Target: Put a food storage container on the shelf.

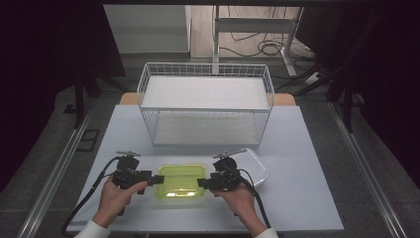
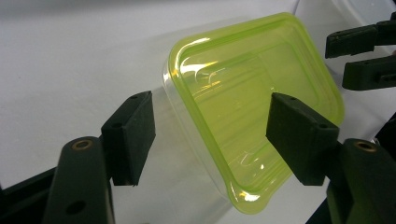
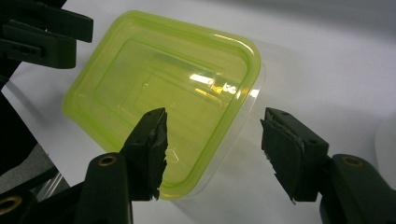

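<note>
A clear tub with a yellow-green lid (image 1: 181,180) lies flat on the white table (image 1: 307,188), near the front edge. My left gripper (image 1: 158,179) is at the tub's left end. In the left gripper view my left gripper (image 2: 212,135) is open; its jaws straddle a corner of the tub (image 2: 252,93) without pressing on it. My right gripper (image 1: 200,183) is at the tub's right end. In the right gripper view my right gripper (image 3: 212,149) is open as well, with another corner of the tub (image 3: 173,88) between its jaws.
A white wire rack (image 1: 205,106) with two levels stands at the back of the table. A white shallow container (image 1: 256,167) lies just behind my right hand. The table's front edge is close below both hands.
</note>
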`<control>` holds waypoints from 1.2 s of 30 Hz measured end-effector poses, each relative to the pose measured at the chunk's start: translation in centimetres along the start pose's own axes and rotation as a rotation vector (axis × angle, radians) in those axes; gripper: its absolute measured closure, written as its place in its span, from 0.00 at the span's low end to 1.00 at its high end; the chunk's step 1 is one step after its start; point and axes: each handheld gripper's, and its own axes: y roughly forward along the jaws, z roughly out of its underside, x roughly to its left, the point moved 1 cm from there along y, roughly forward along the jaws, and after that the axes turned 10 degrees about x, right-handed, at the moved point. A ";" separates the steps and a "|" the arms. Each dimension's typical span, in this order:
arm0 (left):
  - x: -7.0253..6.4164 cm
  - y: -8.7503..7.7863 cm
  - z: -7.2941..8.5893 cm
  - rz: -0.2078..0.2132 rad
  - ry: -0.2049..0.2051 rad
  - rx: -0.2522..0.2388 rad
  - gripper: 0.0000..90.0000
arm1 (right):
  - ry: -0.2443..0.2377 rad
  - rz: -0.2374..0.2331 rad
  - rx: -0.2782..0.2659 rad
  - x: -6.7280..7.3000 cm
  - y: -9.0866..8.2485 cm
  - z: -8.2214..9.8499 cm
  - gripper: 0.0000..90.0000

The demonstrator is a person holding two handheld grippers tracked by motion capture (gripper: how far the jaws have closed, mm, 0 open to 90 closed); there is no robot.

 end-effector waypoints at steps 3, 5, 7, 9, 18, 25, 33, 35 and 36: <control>0.0 0.2 0.0 0.002 -0.003 0.009 0.38 | 0.013 -0.006 0.004 -0.1 0.3 0.0 0.46; 0.0 0.3 0.0 0.003 -0.005 0.013 0.39 | 0.020 -0.012 0.009 -0.1 0.6 0.0 0.47; 0.1 0.5 -0.1 -0.006 -0.006 0.017 0.39 | 0.031 -0.018 0.010 -0.3 0.8 -0.1 0.47; 0.4 0.6 -0.2 -0.004 -0.014 0.019 0.40 | 0.041 -0.021 0.010 -0.4 0.9 -0.1 0.47; 1.6 1.0 0.0 0.068 -0.067 0.027 0.45 | 0.050 -0.025 0.013 -0.8 1.4 0.0 0.48; 1.1 2.0 0.2 0.130 -0.064 0.057 0.56 | 0.046 -0.030 0.009 -0.6 1.5 0.1 0.54; 1.0 1.8 0.2 0.155 -0.064 0.042 0.67 | 0.035 -0.060 0.026 -0.5 1.6 0.1 0.56; 0.9 1.6 0.3 0.160 -0.064 0.033 0.69 | 0.032 -0.069 0.029 -0.4 1.5 0.1 0.56; 0.9 1.6 0.3 0.160 -0.064 0.033 0.70 | 0.025 -0.063 0.027 -0.3 1.5 0.1 0.57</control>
